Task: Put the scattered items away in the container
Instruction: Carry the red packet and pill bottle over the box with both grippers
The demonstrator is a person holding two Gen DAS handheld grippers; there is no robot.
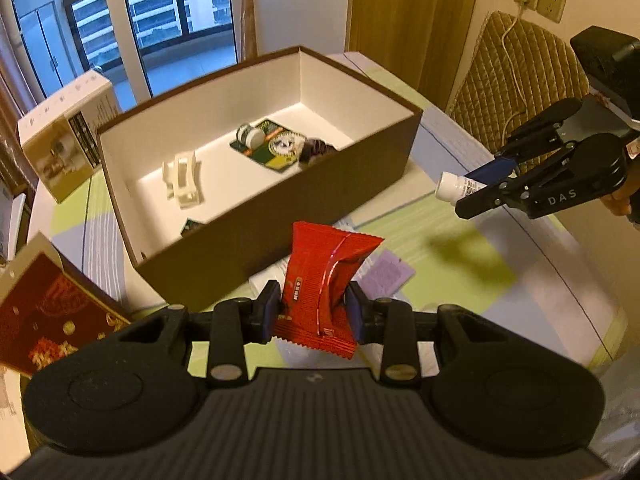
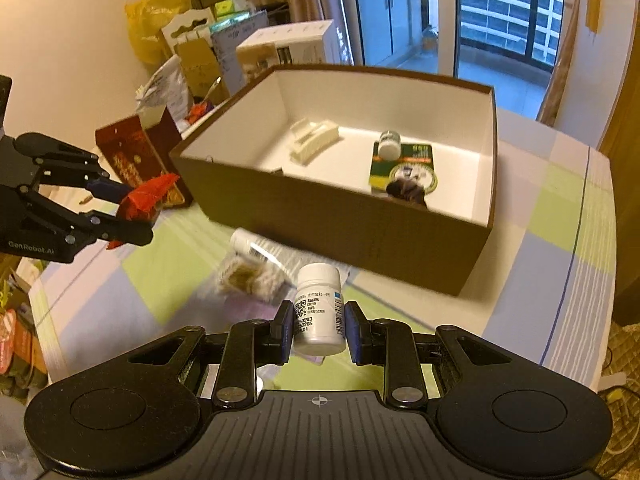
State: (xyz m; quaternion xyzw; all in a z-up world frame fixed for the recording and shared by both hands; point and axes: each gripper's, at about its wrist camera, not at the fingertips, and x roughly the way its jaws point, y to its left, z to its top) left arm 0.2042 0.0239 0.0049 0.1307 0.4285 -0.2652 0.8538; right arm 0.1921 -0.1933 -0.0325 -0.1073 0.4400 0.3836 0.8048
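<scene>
A brown box [image 1: 352, 184] with a white inside stands on the checked cloth; in the right wrist view its front wall [image 2: 360, 236] faces me. Inside lie a white plastic piece [image 1: 182, 178], a green card [image 1: 272, 148], a small round jar [image 1: 250, 136] and a dark object [image 1: 316, 150]. My left gripper [image 1: 314, 312] is shut on a red snack packet [image 1: 324, 276], held above the cloth before the box; it also shows in the right wrist view [image 2: 132, 216]. My right gripper [image 2: 318, 328] is shut on a white pill bottle [image 2: 319, 308], right of the box in the left wrist view [image 1: 480, 190].
On the cloth before the box lie a white tube [image 2: 250, 244], a clear bag with brown contents [image 2: 248, 278] and a purple sachet [image 1: 390, 274]. A red gift box [image 1: 44, 316] and a white carton [image 1: 64, 128] stand to the left. More clutter [image 2: 192, 48] lines the wall.
</scene>
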